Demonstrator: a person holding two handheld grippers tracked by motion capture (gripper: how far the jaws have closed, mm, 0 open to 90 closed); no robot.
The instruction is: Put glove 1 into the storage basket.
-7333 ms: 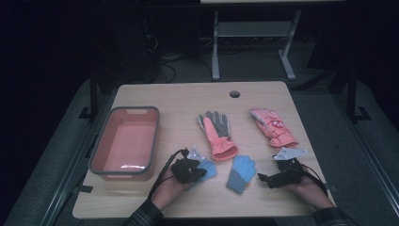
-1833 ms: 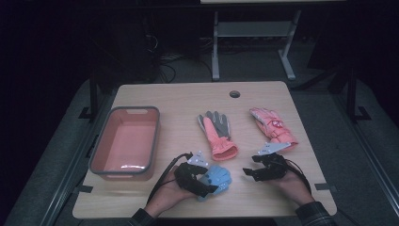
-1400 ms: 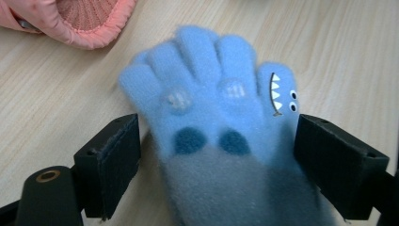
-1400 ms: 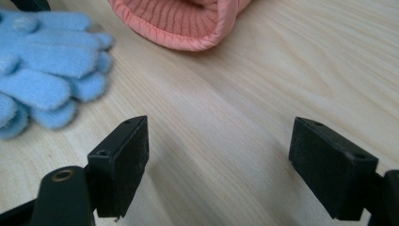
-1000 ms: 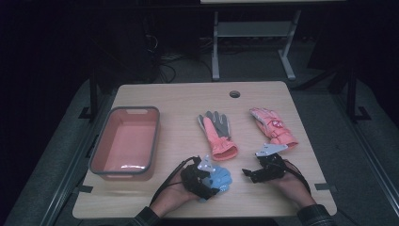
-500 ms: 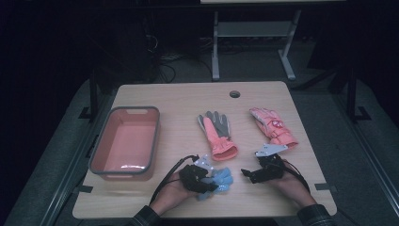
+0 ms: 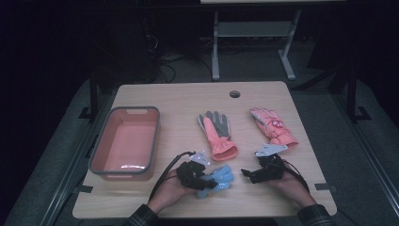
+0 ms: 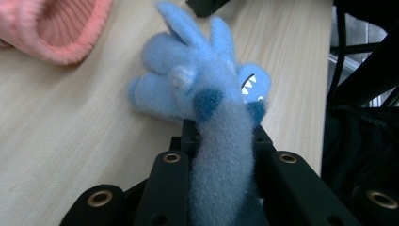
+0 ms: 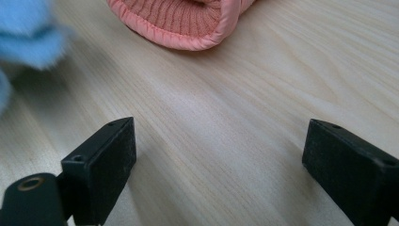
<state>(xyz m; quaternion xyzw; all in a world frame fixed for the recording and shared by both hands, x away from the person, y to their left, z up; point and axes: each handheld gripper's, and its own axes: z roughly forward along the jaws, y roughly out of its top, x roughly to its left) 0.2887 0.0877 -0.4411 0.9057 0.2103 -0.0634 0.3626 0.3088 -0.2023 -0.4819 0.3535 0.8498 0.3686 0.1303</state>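
So the fuzzy blue glove is sitting near the front edge of the desk, and the left hand-held gripper has it pinched by the cuff end. Its jaws have just been closing and now squeeze the fluff between them, fingers of the glove sticking out past the tips. Right hand-held gripper is just beside it, jaws spread wide over bare wood with nothing in them. Behind them lie a pink glove with a grey palm and another pink glove off to the right. A pink tub sits on the left side.
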